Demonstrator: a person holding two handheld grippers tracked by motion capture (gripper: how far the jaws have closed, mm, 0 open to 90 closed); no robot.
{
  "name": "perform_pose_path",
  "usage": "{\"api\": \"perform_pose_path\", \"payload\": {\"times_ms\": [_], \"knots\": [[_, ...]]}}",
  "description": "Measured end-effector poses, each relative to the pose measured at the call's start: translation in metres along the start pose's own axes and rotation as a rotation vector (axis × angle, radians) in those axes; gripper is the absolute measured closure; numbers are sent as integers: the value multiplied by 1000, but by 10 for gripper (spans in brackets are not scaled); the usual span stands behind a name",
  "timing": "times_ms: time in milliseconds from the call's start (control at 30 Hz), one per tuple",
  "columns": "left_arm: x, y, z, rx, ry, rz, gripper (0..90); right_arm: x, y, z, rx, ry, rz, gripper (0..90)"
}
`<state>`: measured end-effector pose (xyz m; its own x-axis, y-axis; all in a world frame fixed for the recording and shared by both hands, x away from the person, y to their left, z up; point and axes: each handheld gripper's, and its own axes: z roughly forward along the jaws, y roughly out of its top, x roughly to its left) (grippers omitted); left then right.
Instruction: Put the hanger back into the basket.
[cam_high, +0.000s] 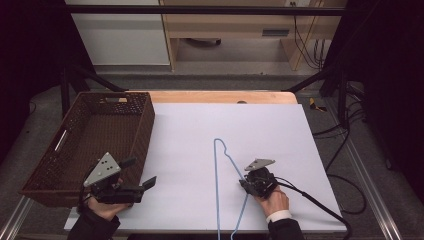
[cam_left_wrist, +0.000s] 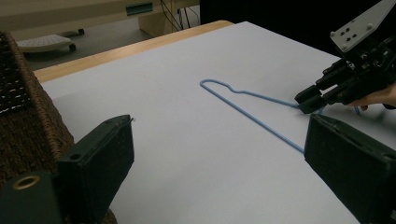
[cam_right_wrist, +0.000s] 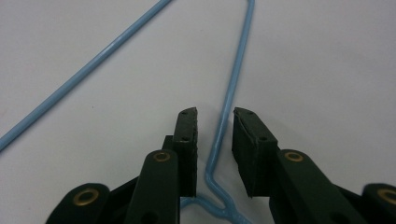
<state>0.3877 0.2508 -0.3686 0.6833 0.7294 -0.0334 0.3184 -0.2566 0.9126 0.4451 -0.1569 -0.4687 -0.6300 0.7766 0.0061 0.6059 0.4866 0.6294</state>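
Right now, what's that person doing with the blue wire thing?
A person holds tongs in each hand at a table covered with a white sheet. The right tongs are down at a blue wire hanger lying flat on the sheet, their jaws on either side of the wire near its twisted neck, with a small gap, so not pinching it yet. The left tongs wait open beside a brown woven basket at the table's left edge.

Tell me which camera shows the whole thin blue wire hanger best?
The high view: the thin blue wire hanger lies almost whole on the white table cover. The left gripper view shows its hook end from the side. The right gripper view shows a close stretch of wire between the right gripper's jaws, a gap either side.
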Motion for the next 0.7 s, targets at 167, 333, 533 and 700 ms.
{"api": "perform_pose_path", "payload": {"times_ms": [167, 333, 533, 700], "knots": [[-1, 0, 2, 3, -1, 0, 83, 1, 0, 0, 13, -18, 9, 800], [-3, -1, 5, 12, -6, 1, 87, 3, 0, 1, 15, -42, 19, 843], [-7, -3, 10, 32, -15, 7, 90, 4, 2, 0, 25, -47, 122, 860], [-12, -5, 15, 46, -26, 10, 91, 2, 3, 0, 30, -52, 155, 868]]}}
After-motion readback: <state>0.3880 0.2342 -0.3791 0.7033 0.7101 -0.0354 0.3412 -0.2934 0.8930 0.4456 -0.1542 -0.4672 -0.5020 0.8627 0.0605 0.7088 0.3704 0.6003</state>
